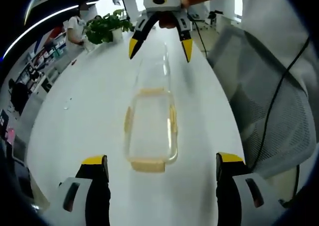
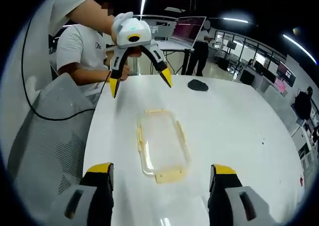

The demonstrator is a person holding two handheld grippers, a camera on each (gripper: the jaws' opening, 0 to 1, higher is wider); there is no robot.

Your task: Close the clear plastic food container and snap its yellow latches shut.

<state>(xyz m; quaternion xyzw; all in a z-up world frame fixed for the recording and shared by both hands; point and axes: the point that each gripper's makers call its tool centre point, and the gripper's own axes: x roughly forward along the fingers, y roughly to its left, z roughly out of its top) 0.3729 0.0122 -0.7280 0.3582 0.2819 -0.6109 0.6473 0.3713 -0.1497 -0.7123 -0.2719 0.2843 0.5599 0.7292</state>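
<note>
Both grippers' jaws stand spread wide, pinching nothing. Left gripper (image 1: pixel 161 168) and right gripper (image 2: pixel 162 173) face each other across the white table (image 2: pixel 234 121), with the clear container (image 2: pixel 162 145) lying flat between them, its yellow latches (image 2: pixel 170 175) splayed outward.

White table (image 2: pixel 239 121), mesh chair (image 1: pixel 269 106), perhaps office beyond

office | long white table (image 2: pixel 239 121), mesh chairs (image 1: pixel 269 106), laptop (image 2: pixel 188 30) (open)
</note>
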